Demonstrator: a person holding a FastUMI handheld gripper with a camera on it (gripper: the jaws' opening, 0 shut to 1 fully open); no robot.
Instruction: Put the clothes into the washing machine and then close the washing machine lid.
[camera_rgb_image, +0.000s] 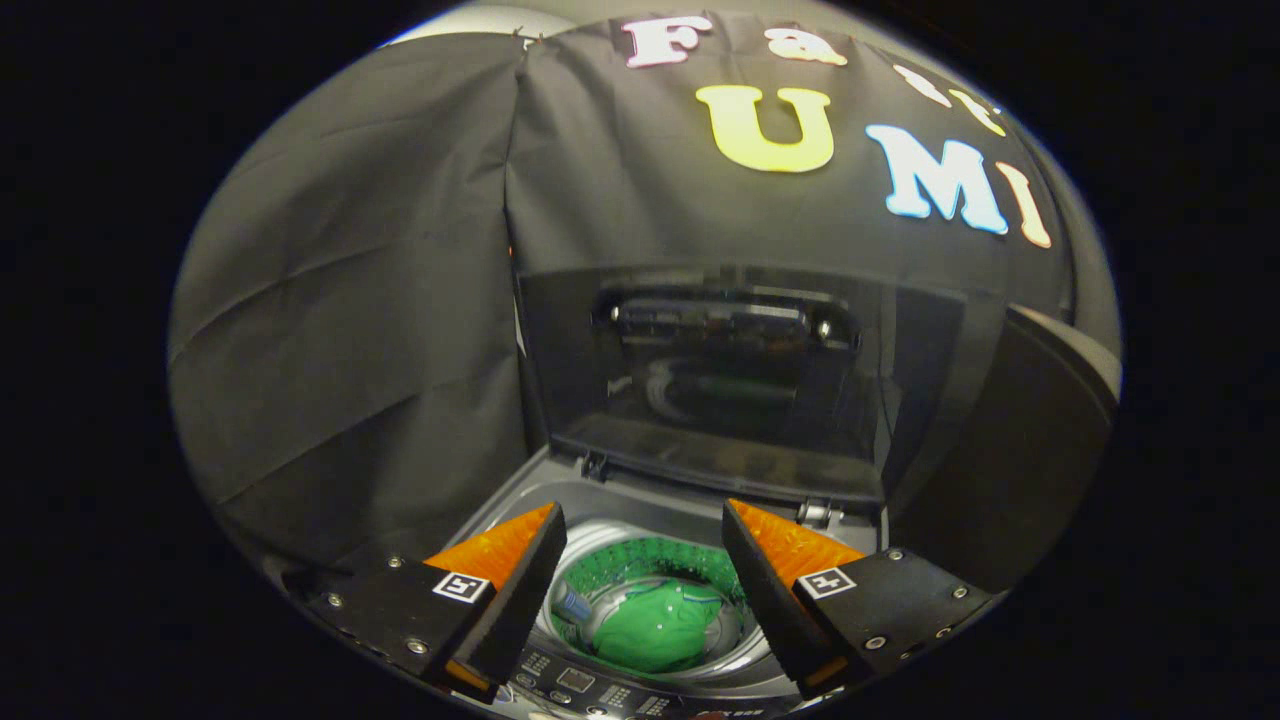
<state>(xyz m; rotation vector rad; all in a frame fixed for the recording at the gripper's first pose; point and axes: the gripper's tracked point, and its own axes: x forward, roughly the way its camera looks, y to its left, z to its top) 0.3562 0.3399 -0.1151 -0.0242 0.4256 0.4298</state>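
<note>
You held the gripper (644, 525) above the washing machine (520, 500), tilted down toward its drum, fingers spread apart and gripping nothing, with the green clothes (655, 625) lying inside below and between them, and the lid (715, 375) standing upright beyond.

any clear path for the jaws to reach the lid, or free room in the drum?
Gripper is open, jaws apart over the drum opening. The gap between them and the raised lid is free, bordered by the rear hinge ledge. The drum is crowded at the bottom: a green garment fills the middle, leaving only a ring of bare wall above it.
</note>
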